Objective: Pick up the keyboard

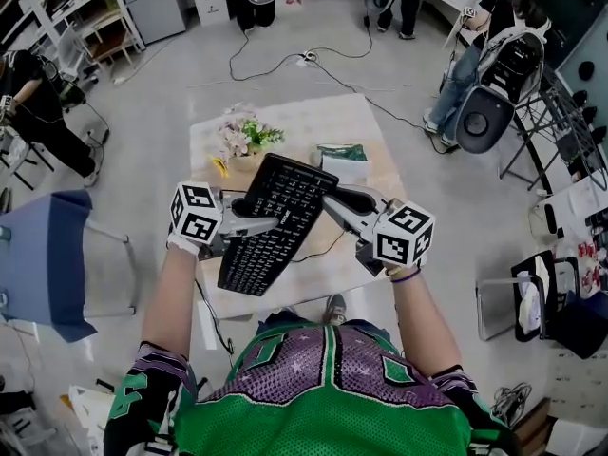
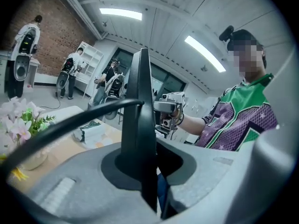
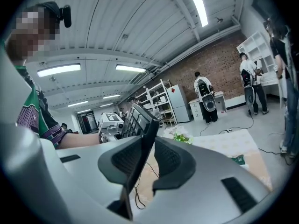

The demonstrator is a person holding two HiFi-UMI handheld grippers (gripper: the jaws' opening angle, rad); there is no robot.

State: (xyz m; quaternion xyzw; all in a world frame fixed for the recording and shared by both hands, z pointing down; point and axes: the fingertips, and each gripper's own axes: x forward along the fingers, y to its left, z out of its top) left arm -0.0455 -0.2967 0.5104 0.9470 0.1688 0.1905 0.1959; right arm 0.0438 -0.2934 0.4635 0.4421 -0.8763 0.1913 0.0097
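A black keyboard (image 1: 275, 221) hangs tilted above the table (image 1: 313, 122), held between both grippers. My left gripper (image 1: 249, 218) is shut on its left long edge, which stands as a thin dark slab (image 2: 142, 101) between the jaws. My right gripper (image 1: 334, 202) is shut on the opposite long edge, and the keys (image 3: 133, 120) show just past its pads. The keyboard's black cable (image 2: 70, 122) arcs across the left gripper view and trails down to the table (image 1: 323, 250). Each gripper shows in the other's view: the right (image 2: 168, 108) and the left (image 3: 110, 120).
On the light table stand a pot of pink and white flowers (image 1: 245, 141) and a green-and-white packet (image 1: 344, 158). A blue chair (image 1: 43, 255) is at the left, and a stool with a tissue box (image 1: 527, 302) at the right. Other people work at the room's edges.
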